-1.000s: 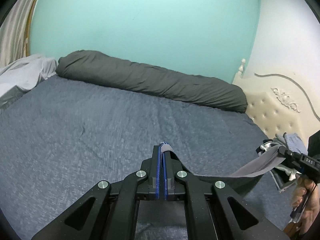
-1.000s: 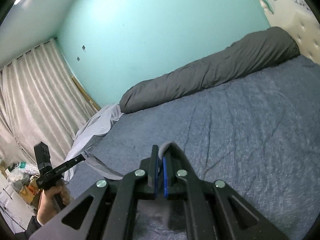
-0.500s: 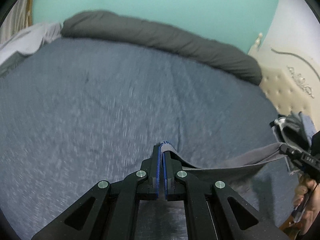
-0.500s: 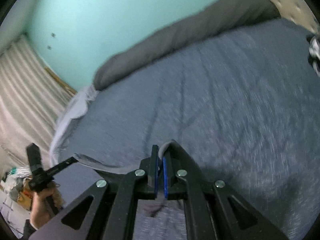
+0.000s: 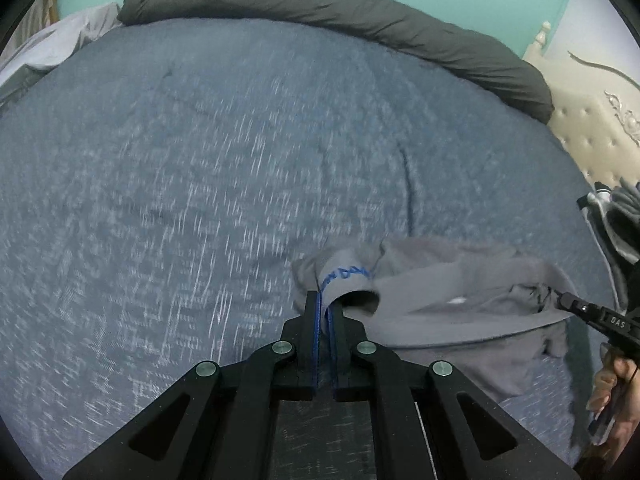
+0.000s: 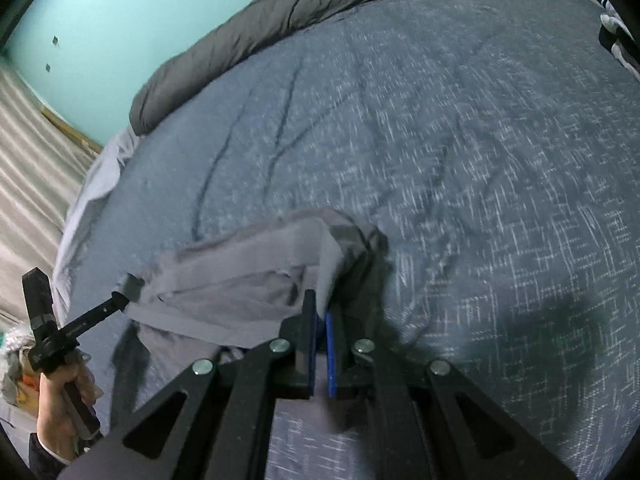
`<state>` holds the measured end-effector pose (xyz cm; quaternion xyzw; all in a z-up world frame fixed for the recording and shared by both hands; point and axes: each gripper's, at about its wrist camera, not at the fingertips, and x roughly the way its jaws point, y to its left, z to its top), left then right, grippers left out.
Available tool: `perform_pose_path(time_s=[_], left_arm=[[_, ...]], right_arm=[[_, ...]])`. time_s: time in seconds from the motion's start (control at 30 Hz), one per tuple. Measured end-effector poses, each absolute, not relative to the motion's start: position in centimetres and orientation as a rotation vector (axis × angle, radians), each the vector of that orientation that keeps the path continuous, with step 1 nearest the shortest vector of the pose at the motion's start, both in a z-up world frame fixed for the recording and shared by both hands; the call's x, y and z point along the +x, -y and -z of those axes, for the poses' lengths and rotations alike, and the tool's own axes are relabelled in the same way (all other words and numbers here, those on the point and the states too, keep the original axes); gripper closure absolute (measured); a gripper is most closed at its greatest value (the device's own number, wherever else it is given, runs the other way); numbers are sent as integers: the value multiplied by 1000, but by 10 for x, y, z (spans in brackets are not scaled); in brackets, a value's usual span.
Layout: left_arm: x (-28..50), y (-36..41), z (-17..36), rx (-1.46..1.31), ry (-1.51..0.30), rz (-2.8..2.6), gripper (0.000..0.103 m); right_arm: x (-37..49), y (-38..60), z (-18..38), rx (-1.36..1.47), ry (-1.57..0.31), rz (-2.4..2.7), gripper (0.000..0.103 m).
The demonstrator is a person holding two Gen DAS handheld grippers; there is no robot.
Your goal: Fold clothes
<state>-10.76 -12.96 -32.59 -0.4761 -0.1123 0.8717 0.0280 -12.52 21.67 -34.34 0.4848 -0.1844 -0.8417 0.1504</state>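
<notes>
- At the far left of our left wrist view, a pale grey sheet (image 5: 60,40) lies bunched at the edge of the bed (image 5: 200,180), and a dark grey rolled duvet (image 5: 340,8) runs along the far side against the teal wall.
- A second ago that wall filled the upper half of both views; now the blue-grey bedspread fills nearly all of them, so we have brought both hands down toward the mattress.
- Our left gripper (image 5: 325,300) is clamped narrow on one corner of the grey garment (image 5: 460,304), with cloth bunched over its fingertips and blue stitching showing on the fold.
- The garment hung as a taut strip between our two grippers before; now it sags, and its middle drapes down toward the bedspread, near the closest edge of the bed. We cannot tell how much of it is resting there.
- To the right, our right gripper (image 5: 560,300) pinches the opposite corner, jaws nearly closed on the cloth, and the right hand (image 5: 612,396) grips the handle below.
- A pile of other clothes (image 5: 616,216) waits at the right edge, beside the cream headboard (image 5: 592,120).
- We judge this as the laying-out step: the garment is nearly down but not yet flat, so spreading it smooth comes before any fold.
</notes>
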Motion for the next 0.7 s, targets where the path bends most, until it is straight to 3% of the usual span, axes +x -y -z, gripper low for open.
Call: perform_pose_path(time_s=[0.2,0.27,0.33,0.4,0.7], left_arm=[[-100,138,329,-1477,352,-2706,92],[-97,139,325,-1467,338,-2728,81],[-96,138,322,-1458,314,-2746,79],[-96,133,321,-1448,272,-2758,79],[-106,127,321,-1431,219,-2759,79]], right_arm=[[-123,-218,340,1412,493,2421,96],[-122,-218,335,1408,454,2462,88],[-121,-219,329,1392,413,2511,84],[-122,-219,322,1366,381,2557,77],[-125,-195,310,1236,252,2492,77]])
